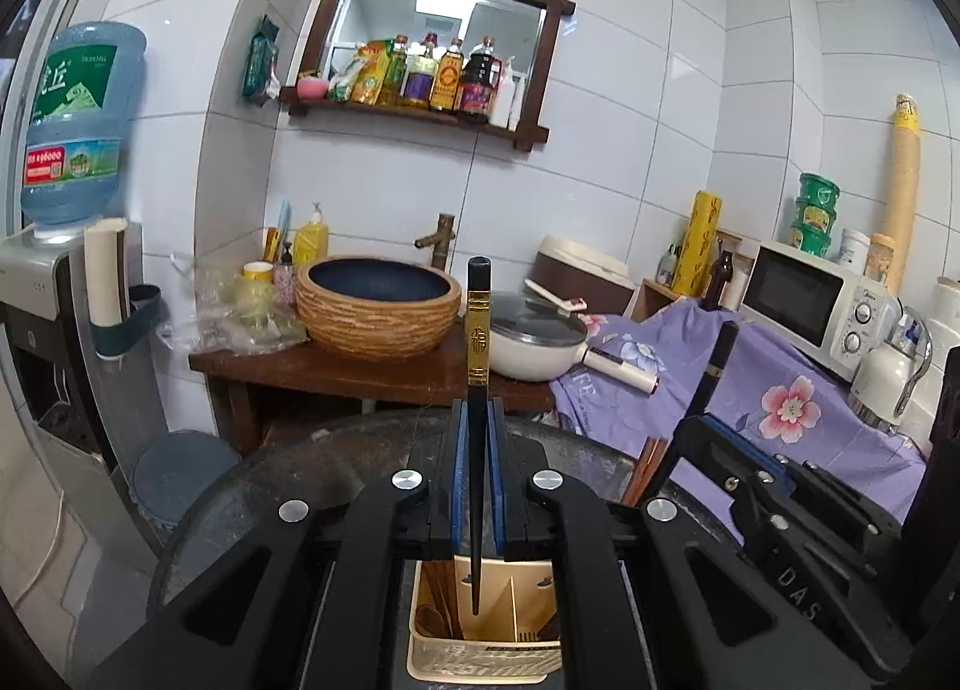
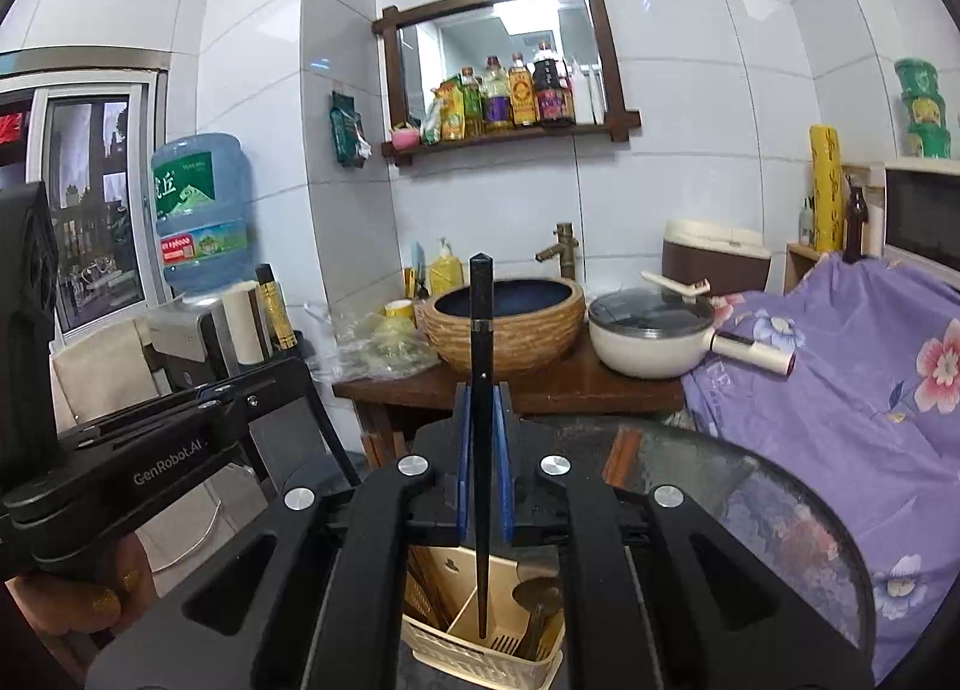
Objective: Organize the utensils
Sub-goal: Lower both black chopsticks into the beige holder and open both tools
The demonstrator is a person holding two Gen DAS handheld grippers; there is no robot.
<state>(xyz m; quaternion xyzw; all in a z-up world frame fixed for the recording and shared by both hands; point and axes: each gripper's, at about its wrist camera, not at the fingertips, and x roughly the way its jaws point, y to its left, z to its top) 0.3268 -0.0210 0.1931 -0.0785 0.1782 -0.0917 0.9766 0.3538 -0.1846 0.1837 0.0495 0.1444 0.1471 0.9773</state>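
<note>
Here, each hand-held gripper [image 1: 477, 486] [image 2: 483, 468] clamping an upright black chopstick [image 1: 477, 390] [image 2: 481, 390], tip down over caddy [image 1: 432, 660].

surface: round dark glass table [image 2: 780, 486] | on it: cream utensil caddy [image 2: 480, 654], apparently near the edge

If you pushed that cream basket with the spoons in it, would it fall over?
Probably it slides first: the utensil caddy sits on a smooth glass table. It looks like light, slotted plastic, so it should move easily. A push high up might tip it, since the wooden utensils lean to one side.
</note>
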